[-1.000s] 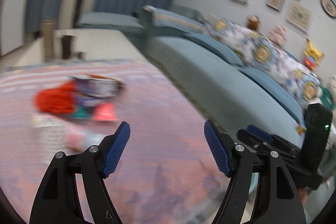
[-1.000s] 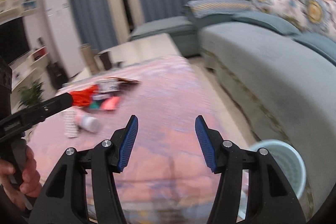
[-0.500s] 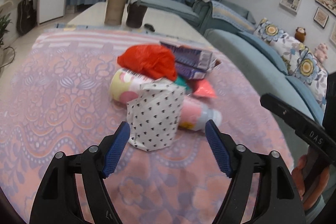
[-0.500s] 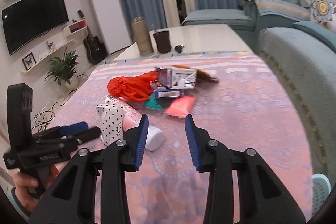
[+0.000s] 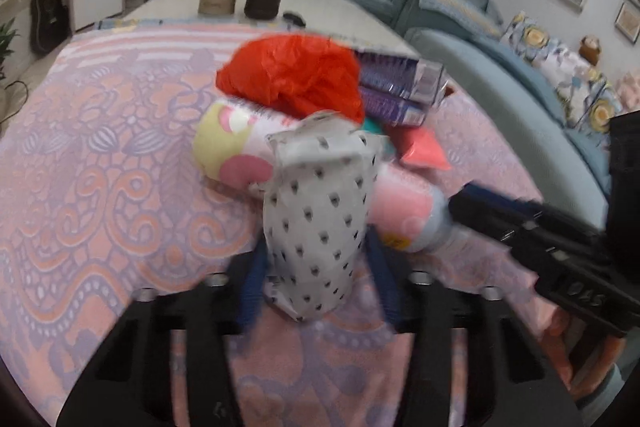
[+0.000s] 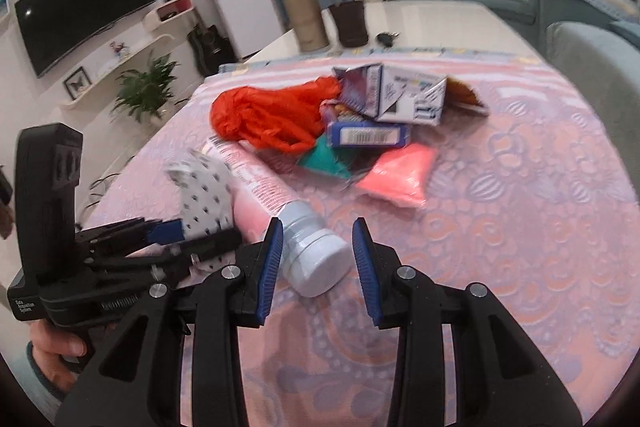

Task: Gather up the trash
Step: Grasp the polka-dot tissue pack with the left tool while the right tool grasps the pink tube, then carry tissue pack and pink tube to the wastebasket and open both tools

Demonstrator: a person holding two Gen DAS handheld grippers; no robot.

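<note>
Between our left claw point(image 5: 316, 283) pads, we're closing on the light, crushable spotted paper bag point(image 5: 320, 223), low down; our right claw point(image 6: 318, 259), slightly open, is straddling the bottle's cap point(image 6: 316, 263).

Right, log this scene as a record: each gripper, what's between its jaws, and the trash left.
left gripper: jaws closing on dotted bag, pads on its sides
right gripper: open, bottle cap between jaws, one pad seemingly clear
pile: red bag, boxes, pink pouch, teal pouch
surface: patterned cloth
</note>
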